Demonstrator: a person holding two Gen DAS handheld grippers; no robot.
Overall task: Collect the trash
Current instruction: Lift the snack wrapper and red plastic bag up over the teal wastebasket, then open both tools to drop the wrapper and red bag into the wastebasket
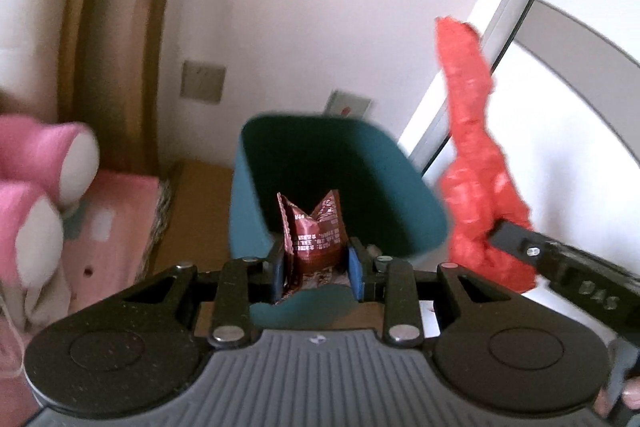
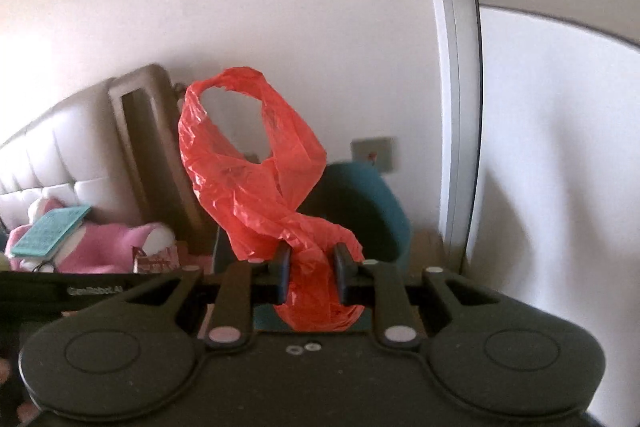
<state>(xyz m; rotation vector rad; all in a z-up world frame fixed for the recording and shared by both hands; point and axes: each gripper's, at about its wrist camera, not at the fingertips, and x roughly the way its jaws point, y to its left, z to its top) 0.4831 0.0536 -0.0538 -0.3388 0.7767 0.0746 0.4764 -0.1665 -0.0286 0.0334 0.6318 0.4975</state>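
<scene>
Left tongs (image 1: pixel 318 267): wrapper (image 1: pixel 314 239); right view: bag (image 2: pixel 256 187)

Your left gripper (image 1: pixel 318 269) is matt black plastic with bright metal pins and smooth blue pads on its fingers (image 1: pixel 355 269), and between them you have a glossy, creased foil wrapper (image 1: pixel 314 239) in dark red with printed text. Your right gripper (image 2: pixel 312 273) is the same matt black plastic, and the red bag (image 2: pixel 256 187) in it is thin, crinkled plastic film with a slight sheen. Ahead of you the teal bin (image 1: pixel 256 187) looks like smooth matt plastic, the pink toy (image 2: pixel 104 251) is fuzzy plush cloth, and the headboard (image 2: pixel 52 143) is padded and smooth like leather.
</scene>
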